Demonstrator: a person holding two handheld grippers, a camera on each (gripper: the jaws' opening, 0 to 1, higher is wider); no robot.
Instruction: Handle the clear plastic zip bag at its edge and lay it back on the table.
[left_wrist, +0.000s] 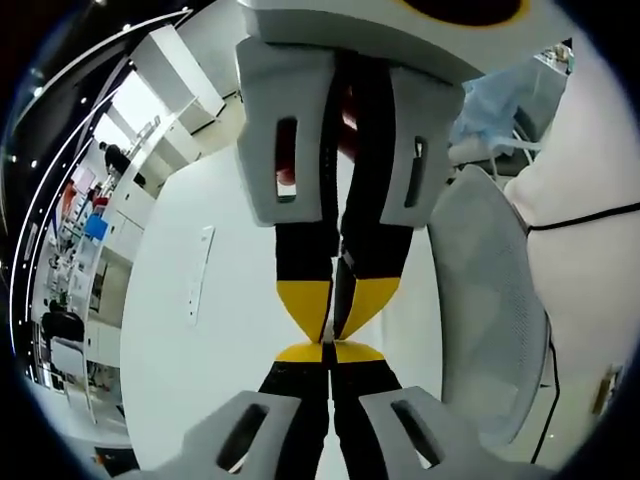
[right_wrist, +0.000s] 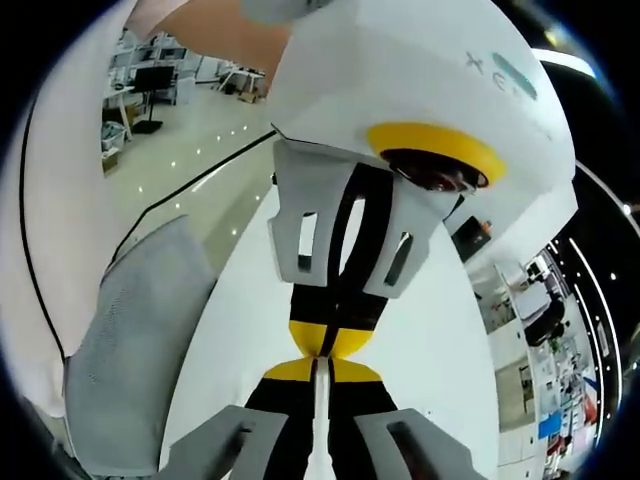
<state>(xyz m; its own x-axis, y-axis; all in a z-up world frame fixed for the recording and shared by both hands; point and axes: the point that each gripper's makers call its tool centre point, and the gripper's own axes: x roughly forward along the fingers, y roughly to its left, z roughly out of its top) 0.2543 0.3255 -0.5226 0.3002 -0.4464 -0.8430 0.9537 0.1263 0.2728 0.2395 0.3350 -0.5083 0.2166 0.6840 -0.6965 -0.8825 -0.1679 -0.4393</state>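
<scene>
My left gripper (left_wrist: 328, 352) and my right gripper (left_wrist: 335, 305) meet tip to tip above the white table (left_wrist: 230, 350), yellow pads almost touching. Both look shut. The clear zip bag (right_wrist: 320, 415) shows as only a thin pale strip pinched edge-on between the right gripper's (right_wrist: 320, 368) black fingers. The left gripper (right_wrist: 328, 342) faces it from above in the right gripper view. In the left gripper view, a faint translucent edge of the bag (left_wrist: 341, 280) runs between the right gripper's fingers. The rest of the bag is too clear to make out.
A grey mesh chair (left_wrist: 485, 300) (right_wrist: 140, 330) stands at the table's side, next to a person in white clothes (left_wrist: 590, 200). A long narrow slot (left_wrist: 200, 272) lies in the tabletop. Desks and shelves (left_wrist: 80, 250) fill the room beyond the far edge.
</scene>
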